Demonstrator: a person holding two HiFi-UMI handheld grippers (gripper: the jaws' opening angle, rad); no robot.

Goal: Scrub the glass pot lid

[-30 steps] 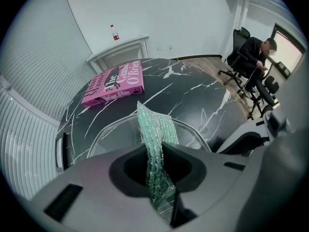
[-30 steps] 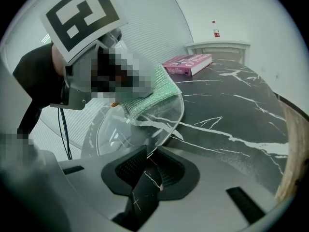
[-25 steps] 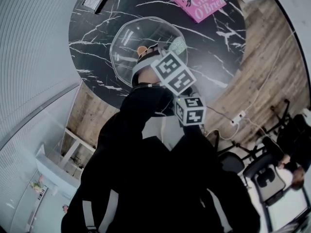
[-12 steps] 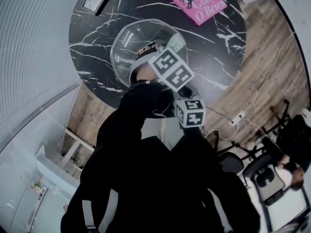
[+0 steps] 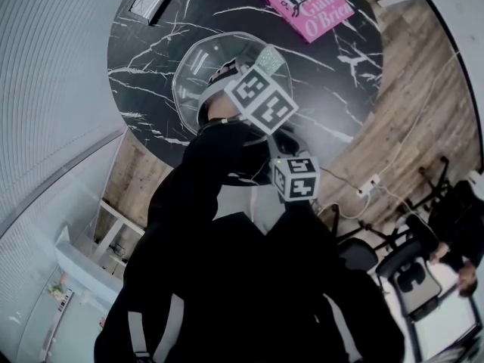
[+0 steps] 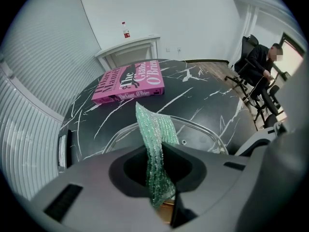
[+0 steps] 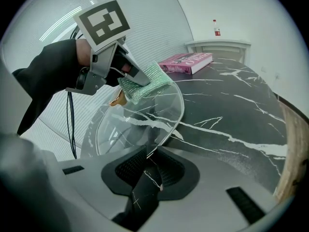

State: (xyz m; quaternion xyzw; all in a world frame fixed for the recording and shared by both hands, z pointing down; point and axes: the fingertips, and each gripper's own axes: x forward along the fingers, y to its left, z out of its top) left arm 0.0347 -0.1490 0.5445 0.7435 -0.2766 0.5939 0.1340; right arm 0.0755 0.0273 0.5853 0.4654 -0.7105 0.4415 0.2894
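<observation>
Right gripper [image 7: 147, 159]: jaws clenched on the near rim of the glass pot lid [image 7: 137, 122]; the lid is held up on edge and tilted over the black marble table [image 7: 227, 105]; whether its lower edge touches the tabletop, I cannot tell.

Left gripper [image 6: 157, 178]: jaws clamped on a green scrub cloth [image 6: 153, 144]; the cloth runs out from between the jaws and its free end lies against the upper part of the lid; seen from the right gripper view, the cloth is pressed on the glass near the top rim.

Tan knob [image 7: 117, 99]: shows just below the cloth at the lid's middle; which face it sits on is unclear through the glass.

Head view: the left marker cube [image 5: 261, 99] sits over the lid; the right marker cube [image 5: 295, 178] is lower, near the table's edge; black sleeves [image 5: 212, 180] fill the foreground, so the jaws themselves are covered there.

Surroundings: a pink book [image 6: 128, 83] lies flat on the table beyond the lid, well apart from it; a white console [image 6: 128, 47] stands by the far wall with a small bottle [image 6: 126, 30] on top; a seated person [image 6: 258, 62] is at the far right beside the office chairs [image 5: 412, 278]; wood floor [image 5: 423, 119] around the table.
</observation>
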